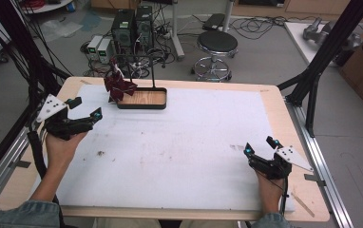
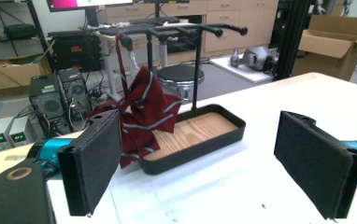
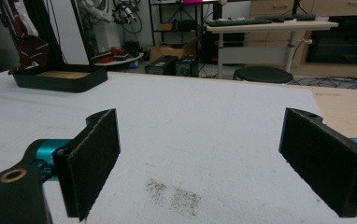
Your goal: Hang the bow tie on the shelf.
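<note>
While both grippers rest apart on the white table, the scene reads as follows.

Work in hand: a dark red striped cloth (image 2: 141, 116) hangs from the black rack (image 2: 176, 30), and the left gripper (image 1: 85, 108) is the one nearest to it.

Cloth position: it dangles from a peg at the rack's left end, with its lower folds draped over the near left edge of the wooden-floored tray (image 2: 200, 133) at the rack's base.

Left gripper: jaws spread wide, nothing between them, pointed toward the cloth but clear of it.

Right gripper (image 1: 261, 146): jaws likewise parted and empty, low over the table (image 1: 194, 142) at the near right, well apart from the rack.

Handling: the cloth looks light, soft and limp; it should bunch and sag when pinched, and it will not break.

Where to grip: probably the bunched middle, where several layers give the pads something to bite on; a single loose edge could slip out.

Attachment: a thin strap or loop seems to hold it on the peg, though I cannot tell exactly how.

Risk: pulling sideways may drag the light rack and tray along.
</note>
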Demonstrator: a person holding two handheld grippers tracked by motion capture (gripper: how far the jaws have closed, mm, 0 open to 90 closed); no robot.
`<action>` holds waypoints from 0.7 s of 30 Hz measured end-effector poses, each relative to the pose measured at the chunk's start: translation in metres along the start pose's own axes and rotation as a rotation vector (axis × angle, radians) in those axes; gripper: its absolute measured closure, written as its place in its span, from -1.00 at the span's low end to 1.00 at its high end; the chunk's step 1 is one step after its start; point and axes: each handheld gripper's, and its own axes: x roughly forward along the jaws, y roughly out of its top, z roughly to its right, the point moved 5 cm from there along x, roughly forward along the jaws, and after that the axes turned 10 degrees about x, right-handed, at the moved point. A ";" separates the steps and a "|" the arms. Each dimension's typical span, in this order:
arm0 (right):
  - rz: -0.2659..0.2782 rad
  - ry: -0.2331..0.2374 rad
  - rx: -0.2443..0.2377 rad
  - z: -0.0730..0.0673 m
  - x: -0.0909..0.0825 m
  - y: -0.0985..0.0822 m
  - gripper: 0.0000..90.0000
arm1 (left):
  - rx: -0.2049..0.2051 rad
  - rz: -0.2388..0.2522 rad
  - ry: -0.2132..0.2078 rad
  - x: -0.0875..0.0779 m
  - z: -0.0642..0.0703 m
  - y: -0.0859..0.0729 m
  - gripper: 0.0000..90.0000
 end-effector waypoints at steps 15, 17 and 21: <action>0.000 0.002 -0.004 0.000 0.000 0.000 -0.74 | -0.009 -0.067 0.003 -0.013 0.021 -0.040 -0.66; -0.001 0.001 -0.004 0.000 0.000 0.000 -0.74 | -0.007 -0.071 0.013 -0.015 0.021 -0.045 -0.66; -0.001 0.001 -0.004 0.000 0.000 0.000 -0.74 | -0.006 -0.074 0.029 -0.019 0.022 -0.052 -0.66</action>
